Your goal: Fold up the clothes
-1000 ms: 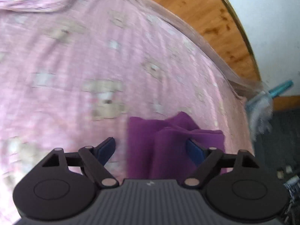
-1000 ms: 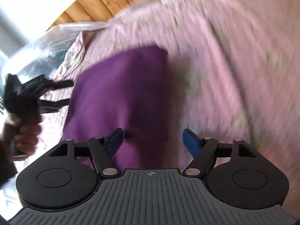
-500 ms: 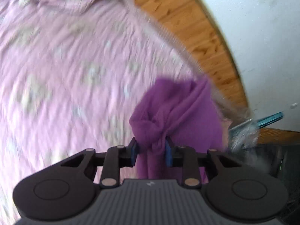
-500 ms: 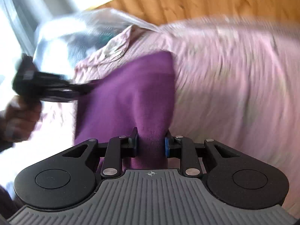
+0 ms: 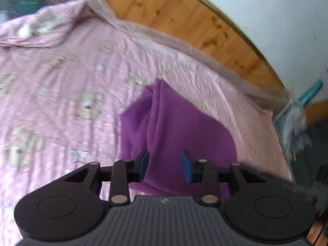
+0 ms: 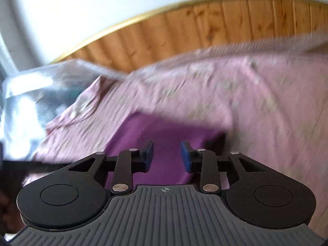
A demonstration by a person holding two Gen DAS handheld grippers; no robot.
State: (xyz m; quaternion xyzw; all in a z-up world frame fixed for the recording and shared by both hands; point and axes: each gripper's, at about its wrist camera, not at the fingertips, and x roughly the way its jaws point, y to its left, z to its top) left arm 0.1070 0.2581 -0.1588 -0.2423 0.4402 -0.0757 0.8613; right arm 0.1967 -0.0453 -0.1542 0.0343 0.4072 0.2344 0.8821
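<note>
A purple cloth (image 5: 176,127) lies folded on the pink bedsheet (image 5: 61,78), with a raised crease running down toward my left gripper (image 5: 165,165). The left jaws stand narrow, and purple fabric fills the gap between the blue pads. In the right wrist view the same purple cloth (image 6: 164,131) spreads flat ahead, and its near edge runs in between the pads of my right gripper (image 6: 167,156), which is shut on it. The pink bedsheet (image 6: 256,94) is blurred there. A dark piece of the other gripper (image 6: 18,164) shows at the left edge.
A wooden headboard (image 5: 184,18) and a white wall (image 6: 82,10) stand behind the bed. Clear plastic wrap (image 6: 30,90) bunches at the bed's edge. A teal-handled brush (image 5: 297,114) sits beyond the right edge of the bed. The sheet's corner (image 5: 41,28) is folded up.
A second ago both grippers were open; they then shut on the purple cloth and lifted it. The cloth now lies lower and flatter on the sheet, farther toward the headboard.
</note>
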